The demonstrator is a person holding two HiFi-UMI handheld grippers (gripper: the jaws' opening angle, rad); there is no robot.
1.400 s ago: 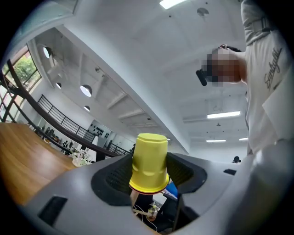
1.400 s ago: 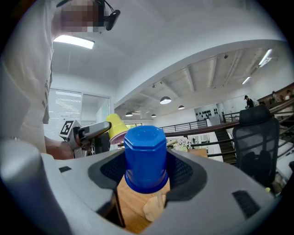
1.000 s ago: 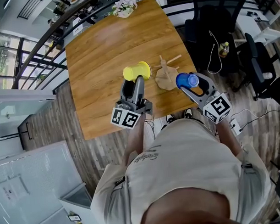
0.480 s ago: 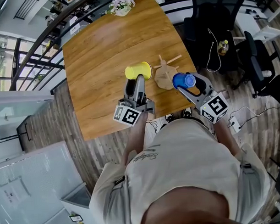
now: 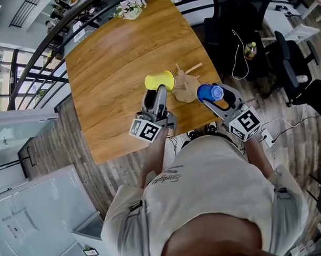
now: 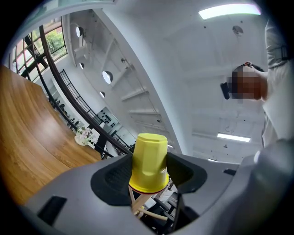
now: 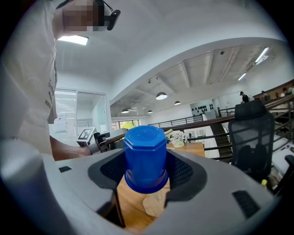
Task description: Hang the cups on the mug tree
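Since a second ago, the left gripper (image 5: 158, 90) has carried the yellow cup (image 5: 159, 81) slightly nearer the mug tree (image 5: 184, 88). The right gripper (image 5: 214, 94) and the blue cup (image 5: 207, 93) keep much the same station on the tree's other side. Neither grip has altered: the left jaws remain closed on the yellow cup and the right jaws on the blue one.

Head view: the tree stands near the right-hand edge of the wooden surface (image 5: 111, 69), between the two cups, both of which are held on their sides. Whether either cup touches a peg cannot be determined from above.

Left gripper view: the yellow cup sits base-outward between the pads. The tree's wooden pegs (image 6: 143, 210) show directly below its rim, which the head view does not resolve.

Right gripper view: the blue cup is likewise held base-outward, with the tree's pale base just beyond and below it. The other gripper's marker cube (image 7: 85, 134) appears further off to the left.
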